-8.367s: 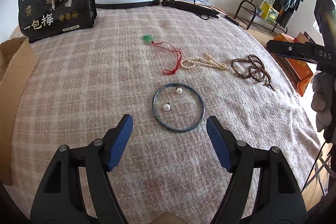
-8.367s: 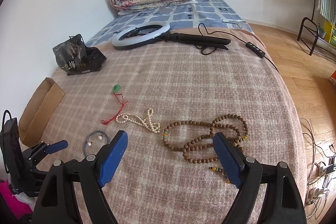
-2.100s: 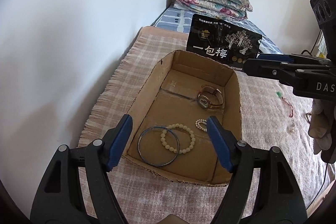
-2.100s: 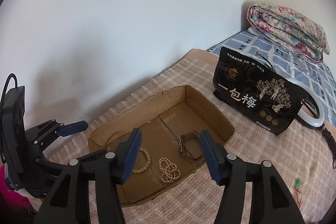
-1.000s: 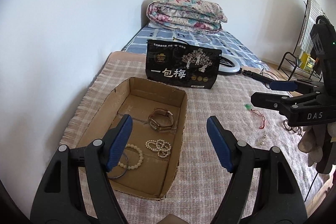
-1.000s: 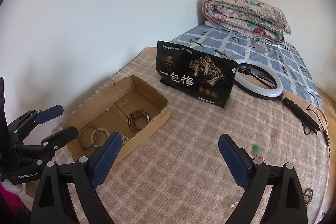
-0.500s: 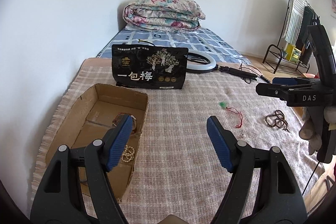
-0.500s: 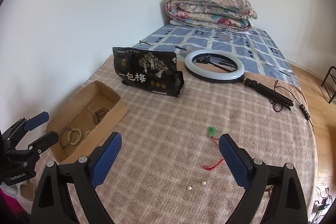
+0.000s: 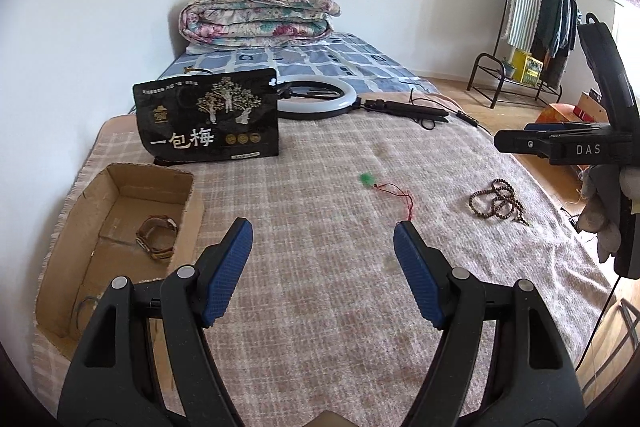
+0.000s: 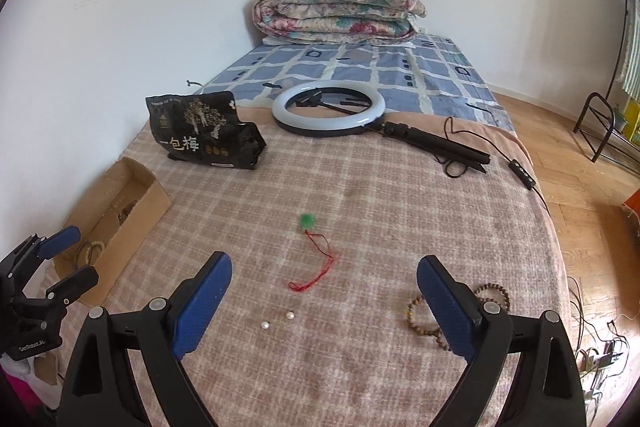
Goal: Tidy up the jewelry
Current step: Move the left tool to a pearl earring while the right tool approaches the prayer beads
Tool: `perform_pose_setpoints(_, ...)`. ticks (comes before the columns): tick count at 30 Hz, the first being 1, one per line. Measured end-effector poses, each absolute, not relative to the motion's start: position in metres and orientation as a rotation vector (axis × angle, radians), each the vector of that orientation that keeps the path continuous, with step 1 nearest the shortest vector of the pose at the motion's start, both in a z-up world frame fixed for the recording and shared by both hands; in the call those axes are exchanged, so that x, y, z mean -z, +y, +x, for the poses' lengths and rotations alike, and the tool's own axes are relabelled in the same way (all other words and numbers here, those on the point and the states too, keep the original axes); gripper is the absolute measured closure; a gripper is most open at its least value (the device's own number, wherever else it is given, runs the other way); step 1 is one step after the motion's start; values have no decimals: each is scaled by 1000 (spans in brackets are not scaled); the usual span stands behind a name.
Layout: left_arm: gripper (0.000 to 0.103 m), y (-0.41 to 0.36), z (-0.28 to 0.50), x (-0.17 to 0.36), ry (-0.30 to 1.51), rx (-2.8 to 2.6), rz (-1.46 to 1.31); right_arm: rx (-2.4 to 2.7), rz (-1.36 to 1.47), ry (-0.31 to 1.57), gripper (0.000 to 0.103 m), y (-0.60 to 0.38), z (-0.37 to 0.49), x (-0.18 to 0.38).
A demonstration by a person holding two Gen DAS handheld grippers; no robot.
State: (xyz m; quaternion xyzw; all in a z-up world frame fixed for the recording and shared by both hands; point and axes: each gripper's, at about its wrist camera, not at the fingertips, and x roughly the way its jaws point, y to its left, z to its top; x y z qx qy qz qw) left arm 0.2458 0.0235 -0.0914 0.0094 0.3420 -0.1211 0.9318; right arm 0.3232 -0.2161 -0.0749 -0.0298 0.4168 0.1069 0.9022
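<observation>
While empty, both grippers' jaws wide above blanket (image 10: 380,195).

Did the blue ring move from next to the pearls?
Yes. The blue ring now lies in the cardboard box, left of the blanket spot where the two pearls stayed.

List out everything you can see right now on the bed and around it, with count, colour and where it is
Cardboard box: one, brown, blanket's left edge.
Watch: one, brown, inside box.
Bracelets: beige beads, box's near end; count unclear.
Snack bag: one, black, behind box.
Ring light: one, white, far end.
Green pendant: one, red cord, mid-blanket.
Pearls: two, white, near the cord.
Wooden beads: one strand, brown, right side.
Folded quilt: one, floral, at wall.
Clothes rack: one, black, far right.
Left gripper: blue pads, open.
Right gripper: blue pads, open.
</observation>
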Motion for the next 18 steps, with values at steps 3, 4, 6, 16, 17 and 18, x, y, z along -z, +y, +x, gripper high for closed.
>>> perform_pose_setpoints(3, 28, 7, 248, 98, 712, 280, 34, -193, -55, 869, 7, -237, 321, 78)
perform_pose_setpoints(4, 28, 1, 248, 100, 716, 286, 39, -181, -56, 872, 6, -245, 320, 79)
perform_pose_setpoints(6, 28, -10, 250, 105, 726, 301, 48, -156, -72, 878, 2, -258, 318, 83)
perform_pose_setpoints(16, 28, -39, 253, 125, 765, 379, 40, -77, -113, 981, 0, -317, 318, 119)
perform_pose_setpoints(17, 28, -39, 253, 129, 771, 387, 42, -64, -123, 992, 0, -323, 319, 125)
perform_pose_setpoints(18, 28, -40, 253, 133, 777, 392, 45, -53, -133, 1001, 0, -330, 319, 130)
